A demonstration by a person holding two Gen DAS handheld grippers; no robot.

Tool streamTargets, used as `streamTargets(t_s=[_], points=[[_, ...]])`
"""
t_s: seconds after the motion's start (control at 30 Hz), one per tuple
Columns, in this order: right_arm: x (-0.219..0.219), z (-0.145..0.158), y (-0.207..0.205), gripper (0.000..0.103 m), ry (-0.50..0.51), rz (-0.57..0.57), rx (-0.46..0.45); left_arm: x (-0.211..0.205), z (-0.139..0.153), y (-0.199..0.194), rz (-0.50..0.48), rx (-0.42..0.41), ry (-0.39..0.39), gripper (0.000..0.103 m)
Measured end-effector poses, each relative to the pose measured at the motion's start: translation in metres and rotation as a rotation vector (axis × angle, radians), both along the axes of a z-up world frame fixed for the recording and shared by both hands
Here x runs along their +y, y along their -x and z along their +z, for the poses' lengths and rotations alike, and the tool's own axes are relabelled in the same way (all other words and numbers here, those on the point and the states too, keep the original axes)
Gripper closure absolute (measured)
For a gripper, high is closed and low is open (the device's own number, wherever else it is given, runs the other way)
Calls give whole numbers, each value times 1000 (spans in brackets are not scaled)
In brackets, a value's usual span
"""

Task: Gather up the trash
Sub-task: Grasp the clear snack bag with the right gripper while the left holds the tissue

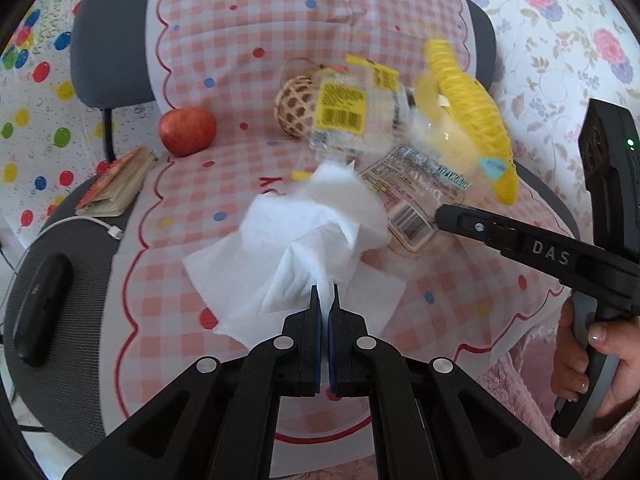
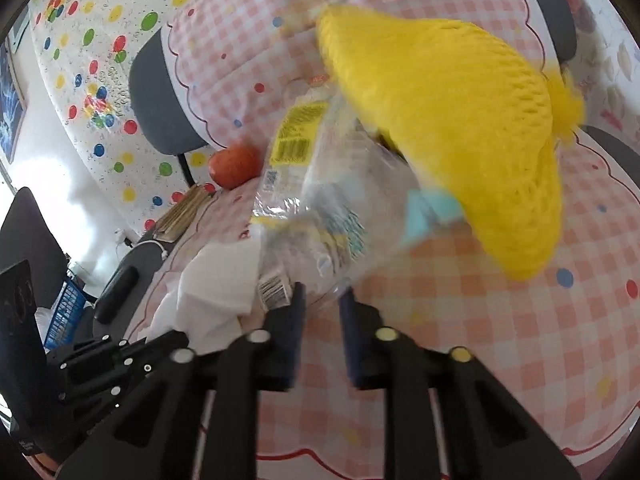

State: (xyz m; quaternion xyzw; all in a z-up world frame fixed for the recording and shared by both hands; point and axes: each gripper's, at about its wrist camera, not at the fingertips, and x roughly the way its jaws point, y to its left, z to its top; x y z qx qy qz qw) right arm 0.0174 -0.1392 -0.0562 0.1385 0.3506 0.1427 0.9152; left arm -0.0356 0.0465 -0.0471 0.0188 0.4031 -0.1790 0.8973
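A pink checked cloth (image 1: 224,40) drapes a grey chair (image 1: 92,48) that fills the frame in the left wrist view. No bin, bag or other container for rubbish shows in either view, so where the trash is meant to go cannot be told.

At the centre lies a white tissue (image 1: 304,232); the left gripper (image 1: 325,296), at lower centre, is closed tight on a fold of it. Right of centre a clear plastic wrapper (image 1: 360,120) with a yellow barcode label hangs lifted and blurred, with a yellow knitted piece (image 1: 472,112) against its upper right. The right gripper (image 2: 323,300) has its jaws narrowed on the wrapper's lower edge; the plastic sits between them, though blur hides how firmly the pads press.

Upper left of centre sit a red apple (image 1: 187,131) and a woven ball (image 1: 296,106), with a small book (image 1: 116,188) at the left edge.

My judgement: the thin, slippery wrapper could slide from that edge hold if swung fast. The knitted piece may be dragged along by mistake. The tissue could tear, being pinched by one fold.
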Motion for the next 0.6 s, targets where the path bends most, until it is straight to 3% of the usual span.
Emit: streamTargets(t_s=[0.27, 0.6], points=[[34, 28, 29, 100, 186, 78, -141, 19, 27, 9, 84, -53, 8, 100], [1, 62, 53, 101, 240, -22, -242, 12, 59, 18, 62, -138, 61, 100]])
